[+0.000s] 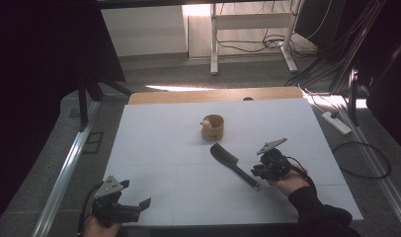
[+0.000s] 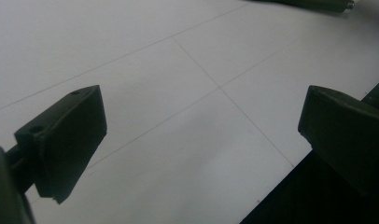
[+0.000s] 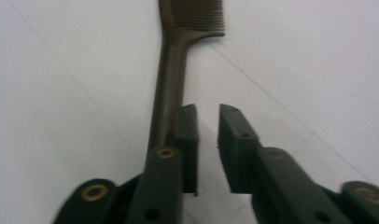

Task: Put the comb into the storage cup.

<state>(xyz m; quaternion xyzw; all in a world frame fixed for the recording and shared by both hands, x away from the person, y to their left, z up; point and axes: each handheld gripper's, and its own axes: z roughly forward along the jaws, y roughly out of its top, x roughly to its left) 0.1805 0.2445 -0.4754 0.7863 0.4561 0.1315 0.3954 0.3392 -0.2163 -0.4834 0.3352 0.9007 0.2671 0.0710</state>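
A dark comb (image 1: 231, 160) with a long handle lies slantwise on the white table (image 1: 154, 148), right of centre. My right gripper (image 1: 255, 172) sits low at the handle's near end. In the right gripper view its jaws (image 3: 207, 109) stand a narrow gap apart with nothing between them. The comb's handle (image 3: 171, 70) runs just beside the left jaw, outside the gap. My left gripper (image 1: 141, 208) rests at the table's near left corner. Its jaws (image 2: 204, 100) are wide apart over bare table.
A small round wooden cup (image 1: 213, 127) with a pale object at its rim stands beyond the comb. The table's far wooden edge (image 1: 213, 95) borders the floor. A power strip (image 1: 336, 122) and cables (image 1: 366, 163) lie right of the table.
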